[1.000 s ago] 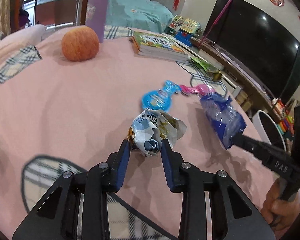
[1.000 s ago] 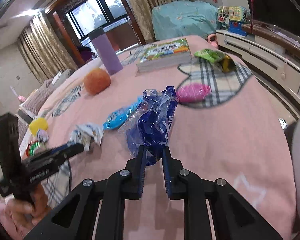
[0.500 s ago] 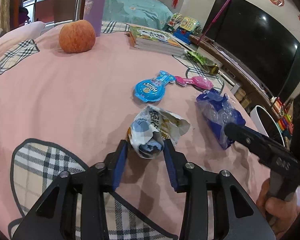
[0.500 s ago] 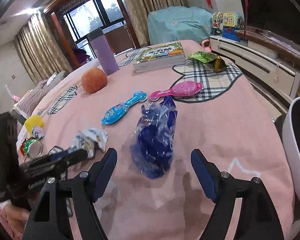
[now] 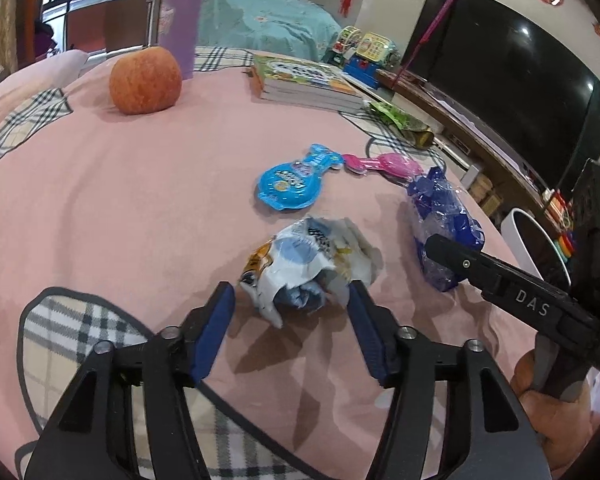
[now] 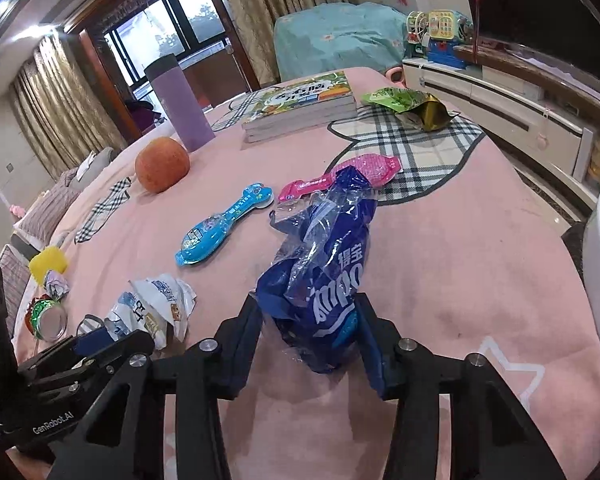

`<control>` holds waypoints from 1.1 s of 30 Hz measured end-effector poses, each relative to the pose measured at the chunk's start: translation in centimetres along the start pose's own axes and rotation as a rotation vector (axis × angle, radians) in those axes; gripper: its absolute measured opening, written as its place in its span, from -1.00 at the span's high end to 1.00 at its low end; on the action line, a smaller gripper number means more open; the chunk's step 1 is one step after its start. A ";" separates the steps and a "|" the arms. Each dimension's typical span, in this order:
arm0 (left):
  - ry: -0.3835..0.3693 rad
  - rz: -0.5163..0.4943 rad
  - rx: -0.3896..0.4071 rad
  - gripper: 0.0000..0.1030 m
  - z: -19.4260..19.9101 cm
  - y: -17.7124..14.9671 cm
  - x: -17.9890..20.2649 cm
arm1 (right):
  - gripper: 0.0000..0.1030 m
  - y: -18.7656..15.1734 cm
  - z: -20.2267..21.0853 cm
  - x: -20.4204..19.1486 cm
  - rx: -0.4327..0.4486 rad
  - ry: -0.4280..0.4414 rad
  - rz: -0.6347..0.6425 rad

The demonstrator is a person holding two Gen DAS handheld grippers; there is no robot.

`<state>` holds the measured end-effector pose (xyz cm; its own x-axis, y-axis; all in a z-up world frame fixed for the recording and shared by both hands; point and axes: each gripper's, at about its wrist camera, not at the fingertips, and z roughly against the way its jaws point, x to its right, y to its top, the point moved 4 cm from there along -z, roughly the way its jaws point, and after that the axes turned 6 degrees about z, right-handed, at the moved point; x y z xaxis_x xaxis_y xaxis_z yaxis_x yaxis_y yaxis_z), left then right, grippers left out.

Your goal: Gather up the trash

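A crumpled white and blue wrapper (image 5: 306, 266) lies on the pink cloth between the fingers of my open left gripper (image 5: 290, 320); it also shows in the right wrist view (image 6: 152, 308). A crumpled blue plastic bag (image 6: 324, 276) lies between the fingers of my open right gripper (image 6: 312, 344), which reaches it from the right in the left wrist view (image 5: 444, 228). A blue packet (image 5: 294, 182), a pink packet (image 5: 384, 162) and a green wrapper (image 6: 410, 104) lie farther back.
An apple (image 5: 145, 80), a purple tumbler (image 5: 180, 20) and stacked books (image 5: 304, 82) stand at the back. A white bin (image 5: 536, 244) stands off the right edge. A yellow ball (image 6: 48, 260) and a tape roll (image 6: 48, 320) lie at the left.
Both grippers have opened and let go: the left released the white wrapper, the right released the blue bag. Both pieces now lie on the cloth between the fingers.
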<state>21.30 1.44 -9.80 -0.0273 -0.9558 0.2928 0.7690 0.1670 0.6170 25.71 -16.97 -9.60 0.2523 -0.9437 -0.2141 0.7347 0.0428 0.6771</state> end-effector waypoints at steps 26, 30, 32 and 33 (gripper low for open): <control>-0.049 -0.145 0.037 0.67 3.6 -2.9 7.8 | 0.30 -4.1 10.4 2.8 0.140 0.016 -0.071; -0.063 -0.173 0.042 0.67 4.0 -3.3 9.5 | 0.30 -4.6 11.7 3.9 0.162 0.007 -0.088; -0.070 -0.184 0.043 0.67 4.1 -3.4 10.3 | 0.30 -4.8 12.3 4.3 0.170 0.001 -0.097; -0.074 -0.191 0.044 0.67 4.1 -3.4 10.7 | 0.30 -5.0 12.6 4.6 0.173 -0.002 -0.100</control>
<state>15.77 -8.36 -5.80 -0.2183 -0.9509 0.2195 0.7169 -0.0037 0.6971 15.30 -25.64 -5.08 0.1821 -0.9410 -0.2851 0.6370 -0.1080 0.7633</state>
